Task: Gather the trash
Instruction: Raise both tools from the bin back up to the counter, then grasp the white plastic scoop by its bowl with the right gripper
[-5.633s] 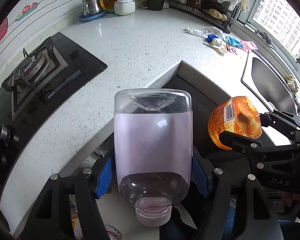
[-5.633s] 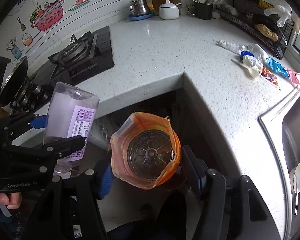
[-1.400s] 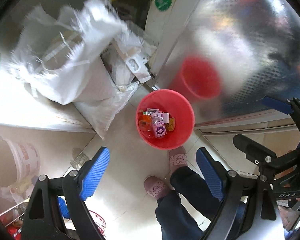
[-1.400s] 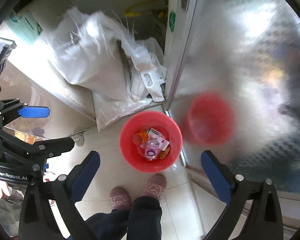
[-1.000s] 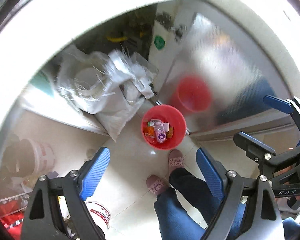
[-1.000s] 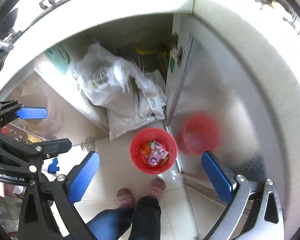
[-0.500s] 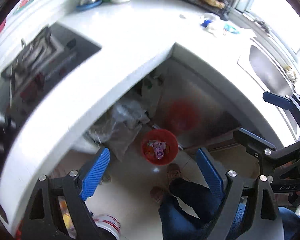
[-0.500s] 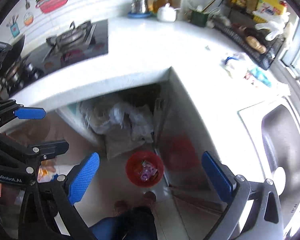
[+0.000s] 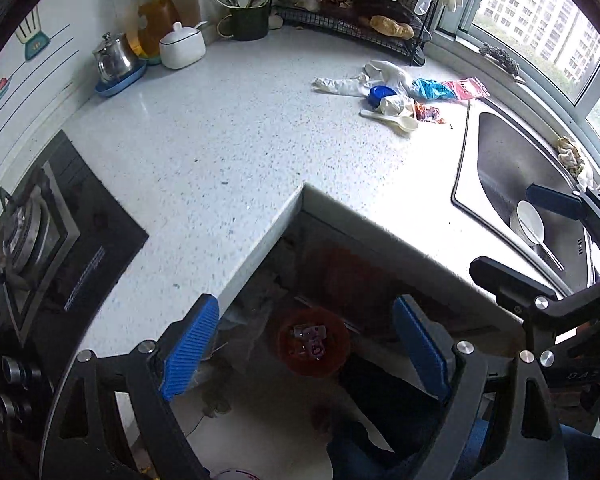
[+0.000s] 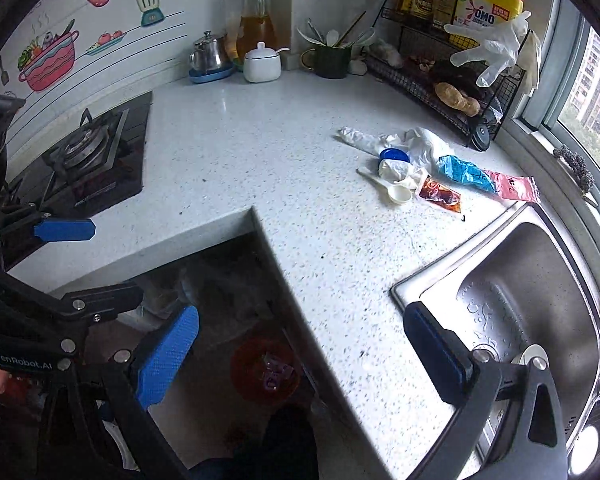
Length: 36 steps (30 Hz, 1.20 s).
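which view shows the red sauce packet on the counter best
The right wrist view. There the red sauce packet lies unobstructed and large beside the white plastic spoon, with its dark printed middle readable as a packet. The left wrist view shows the same packet smaller and farther off, a crumpled reddish scrap next to the spoon.
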Available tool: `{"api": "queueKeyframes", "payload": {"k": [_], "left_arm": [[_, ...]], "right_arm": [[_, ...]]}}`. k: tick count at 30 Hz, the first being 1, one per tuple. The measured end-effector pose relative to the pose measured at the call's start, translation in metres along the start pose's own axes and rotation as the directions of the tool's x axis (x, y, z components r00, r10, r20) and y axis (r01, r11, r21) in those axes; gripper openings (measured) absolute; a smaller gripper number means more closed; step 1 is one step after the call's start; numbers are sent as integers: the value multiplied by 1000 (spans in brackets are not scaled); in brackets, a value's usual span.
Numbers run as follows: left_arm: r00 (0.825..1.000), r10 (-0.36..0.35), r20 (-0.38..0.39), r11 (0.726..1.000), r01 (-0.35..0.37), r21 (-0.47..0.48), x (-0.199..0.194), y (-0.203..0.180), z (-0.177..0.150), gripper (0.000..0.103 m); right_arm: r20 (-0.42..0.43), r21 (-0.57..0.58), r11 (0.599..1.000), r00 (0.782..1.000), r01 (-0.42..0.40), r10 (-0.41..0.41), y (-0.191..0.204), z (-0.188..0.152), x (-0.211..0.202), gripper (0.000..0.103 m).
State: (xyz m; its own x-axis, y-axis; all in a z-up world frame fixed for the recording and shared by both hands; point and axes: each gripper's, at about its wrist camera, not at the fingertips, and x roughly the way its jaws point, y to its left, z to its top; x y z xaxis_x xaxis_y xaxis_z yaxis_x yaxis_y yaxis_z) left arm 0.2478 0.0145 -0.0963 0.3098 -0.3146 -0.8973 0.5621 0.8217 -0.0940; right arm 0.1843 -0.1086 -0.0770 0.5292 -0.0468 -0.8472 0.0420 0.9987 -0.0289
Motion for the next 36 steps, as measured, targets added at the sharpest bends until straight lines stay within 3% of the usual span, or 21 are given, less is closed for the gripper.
{"api": "queueKeyframes", "payload": {"k": [11,21,26,36], "left_arm": [[998,-15,-57,1000,16,20,67,-7,87,88],[995,-12,-98,1000,12,-1,107,-7,127,88],[993,-19,-120,1000,17,-18,125,-4,138,88],[992,3,-128,1000,-7,-26,151,7,156,88]], "right_arm": [[-62,47,999,998,17,-15,-61,52,50,102],[-98,47,999,995,-9,14,-92,80,90,102],[-128,49,998,991,-27,34,-101,89,109,86],[-177,58,997,983,-44,54,-107,104,139,77]]}}
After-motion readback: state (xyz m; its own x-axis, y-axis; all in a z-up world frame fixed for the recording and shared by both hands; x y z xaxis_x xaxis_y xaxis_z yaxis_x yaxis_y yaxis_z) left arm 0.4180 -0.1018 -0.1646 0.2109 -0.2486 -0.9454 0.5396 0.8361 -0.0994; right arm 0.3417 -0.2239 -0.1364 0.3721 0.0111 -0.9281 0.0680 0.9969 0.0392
